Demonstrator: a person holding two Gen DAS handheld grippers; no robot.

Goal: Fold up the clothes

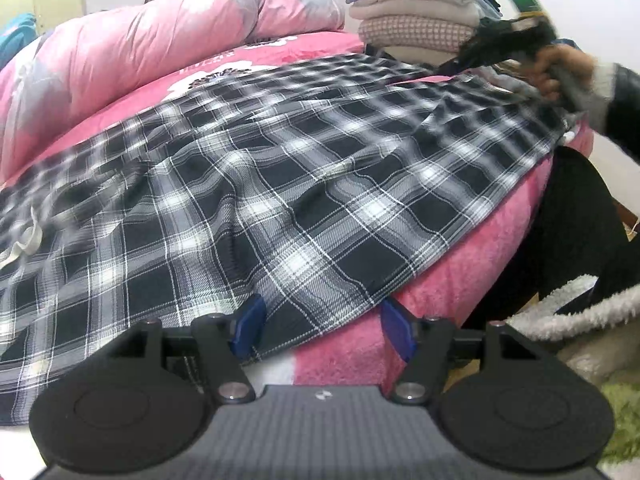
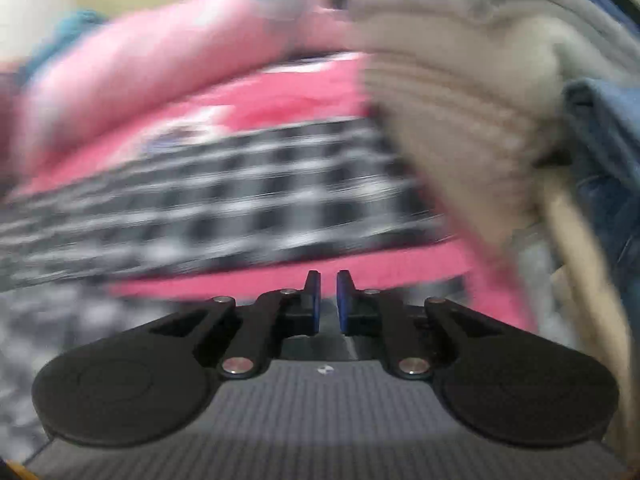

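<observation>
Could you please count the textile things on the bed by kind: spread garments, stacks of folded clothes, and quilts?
Plaid garment, spread flat: 1
Stack of folded clothes: 1
Pink quilt, bunched: 1
Total: 3

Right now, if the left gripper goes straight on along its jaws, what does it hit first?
Most likely the plaid garment: its near hem already lies between the open jaws of the left gripper, over the pink bed edge. Depth is uncertain.
</observation>
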